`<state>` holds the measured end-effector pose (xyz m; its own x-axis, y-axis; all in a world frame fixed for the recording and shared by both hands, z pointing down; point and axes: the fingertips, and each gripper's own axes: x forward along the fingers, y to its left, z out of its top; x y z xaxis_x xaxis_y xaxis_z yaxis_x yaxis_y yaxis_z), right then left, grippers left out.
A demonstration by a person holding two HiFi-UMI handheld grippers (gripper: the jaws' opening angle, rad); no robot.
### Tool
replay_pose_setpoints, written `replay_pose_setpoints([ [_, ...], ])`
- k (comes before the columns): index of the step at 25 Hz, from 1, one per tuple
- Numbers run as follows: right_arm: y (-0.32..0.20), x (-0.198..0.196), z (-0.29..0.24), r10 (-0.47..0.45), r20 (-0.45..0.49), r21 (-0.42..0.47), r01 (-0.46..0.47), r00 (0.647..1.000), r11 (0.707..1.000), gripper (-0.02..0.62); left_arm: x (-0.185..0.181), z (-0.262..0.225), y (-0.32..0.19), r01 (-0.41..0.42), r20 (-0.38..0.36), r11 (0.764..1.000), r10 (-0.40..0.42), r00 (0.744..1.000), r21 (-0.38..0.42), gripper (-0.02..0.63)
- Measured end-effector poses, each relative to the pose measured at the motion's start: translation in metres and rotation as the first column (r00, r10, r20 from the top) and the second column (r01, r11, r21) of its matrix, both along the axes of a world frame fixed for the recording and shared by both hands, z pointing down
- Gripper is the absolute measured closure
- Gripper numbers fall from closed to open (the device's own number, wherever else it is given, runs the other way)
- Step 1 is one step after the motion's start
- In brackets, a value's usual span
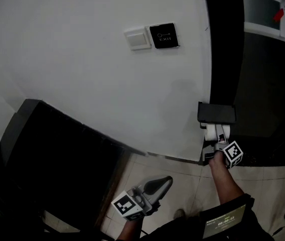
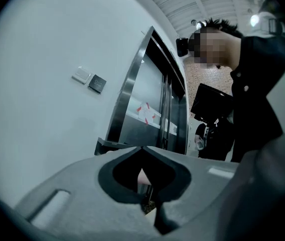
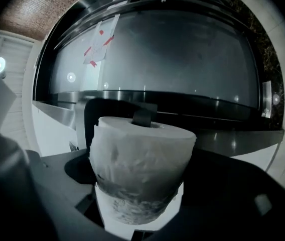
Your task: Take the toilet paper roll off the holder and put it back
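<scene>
The white toilet paper roll point(image 1: 211, 132) hangs under the black wall holder point(image 1: 216, 113) at the wall's corner. In the right gripper view the roll point(image 3: 141, 157) fills the space between the jaws, and the holder's black arm point(image 3: 143, 116) enters its core from above. My right gripper point(image 1: 218, 138) is shut on the roll, a jaw against each side. My left gripper point(image 1: 167, 181) hangs low and to the left, away from the holder, over the floor. Its jaws point(image 2: 142, 148) meet at the tips with nothing between them.
A white switch point(image 1: 137, 38) and a black exit button point(image 1: 163, 35) sit higher on the white wall. A dark metal door frame point(image 1: 223, 44) runs just right of the holder. A black cabinet point(image 1: 57, 154) stands at the lower left, with tiled floor point(image 1: 187, 177) below.
</scene>
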<state>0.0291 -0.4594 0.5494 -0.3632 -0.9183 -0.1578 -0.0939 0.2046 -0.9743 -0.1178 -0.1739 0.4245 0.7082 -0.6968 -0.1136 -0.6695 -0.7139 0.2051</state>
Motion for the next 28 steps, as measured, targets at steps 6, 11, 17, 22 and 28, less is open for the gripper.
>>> replay_pose_setpoints([
  [6,0.002,-0.020,0.000,-0.018,0.015,0.008,0.018,1.000,1.000,0.123,-0.008,-0.001,0.006,0.027,0.003,1.000,-0.027,1.000,0.000,0.606],
  [11,0.009,-0.030,-0.001,-0.129,0.005,0.063,0.128,0.992,0.990,0.120,-0.002,-0.003,0.007,0.003,0.002,1.000,-0.003,1.000,0.007,0.606],
  [17,0.051,-0.049,-0.012,-0.290,-0.083,0.150,0.299,0.953,0.942,0.015,0.017,-0.005,0.003,-0.059,0.000,0.998,0.059,0.998,0.018,0.606],
  [22,0.121,-0.070,-0.028,-0.410,-0.180,0.190,0.440,0.894,0.877,0.026,0.038,-0.011,-0.001,-0.125,-0.007,0.991,0.125,0.992,0.037,0.606],
  [28,0.203,-0.039,-0.080,-0.269,-0.575,0.325,0.518,0.773,0.792,0.410,0.068,-0.026,-0.009,-0.220,-0.013,0.973,0.221,0.975,0.077,0.606],
])
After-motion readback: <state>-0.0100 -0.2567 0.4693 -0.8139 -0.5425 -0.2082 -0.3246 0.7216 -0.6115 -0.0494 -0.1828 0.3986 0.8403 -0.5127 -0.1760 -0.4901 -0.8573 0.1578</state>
